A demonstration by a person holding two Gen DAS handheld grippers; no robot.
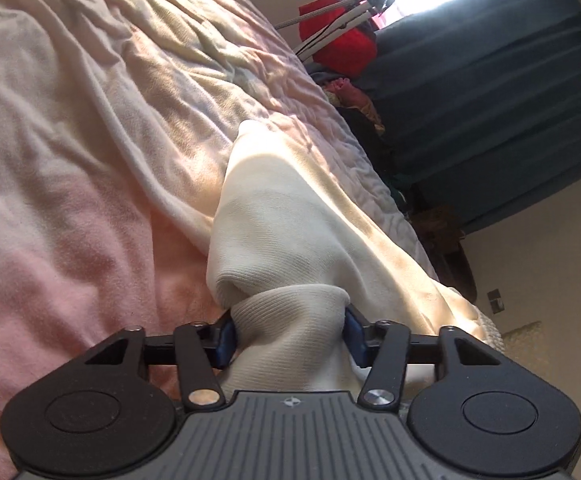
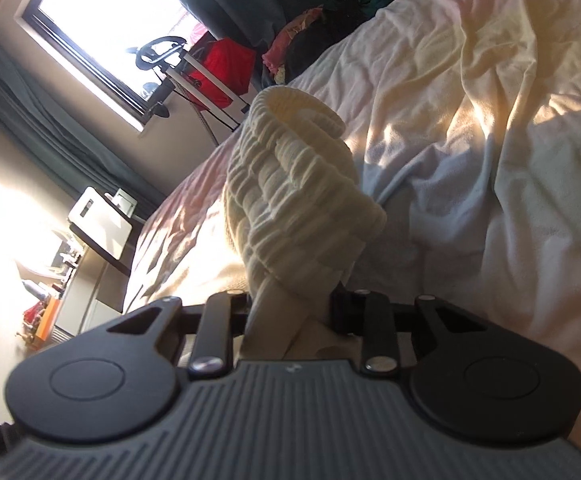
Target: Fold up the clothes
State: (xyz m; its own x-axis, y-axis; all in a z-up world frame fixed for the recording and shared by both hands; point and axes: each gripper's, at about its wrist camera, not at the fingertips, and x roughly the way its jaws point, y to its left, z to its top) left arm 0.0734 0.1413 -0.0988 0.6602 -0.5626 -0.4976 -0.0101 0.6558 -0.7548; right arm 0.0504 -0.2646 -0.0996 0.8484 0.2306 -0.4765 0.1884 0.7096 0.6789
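A cream knitted garment (image 1: 290,216) lies on the pink bed cover (image 1: 70,140). In the left wrist view a bunched fold of its smooth fabric sits squeezed between the blue pads (image 1: 227,336) of my left gripper (image 1: 290,334), which is shut on it. In the right wrist view the garment's thick ribbed cuff (image 2: 294,184) stands up in a roll, and my right gripper (image 2: 290,312) is shut on the fabric just below it. The cloth hides both grippers' fingertips.
The bed cover (image 2: 470,100) fills most of both views. Beyond the bed are a dark teal curtain (image 1: 490,92), a bright window (image 2: 106,28), a red bag (image 2: 222,68) on a stand, a heap of dark clothes (image 2: 322,28) and a cluttered side table (image 2: 90,232).
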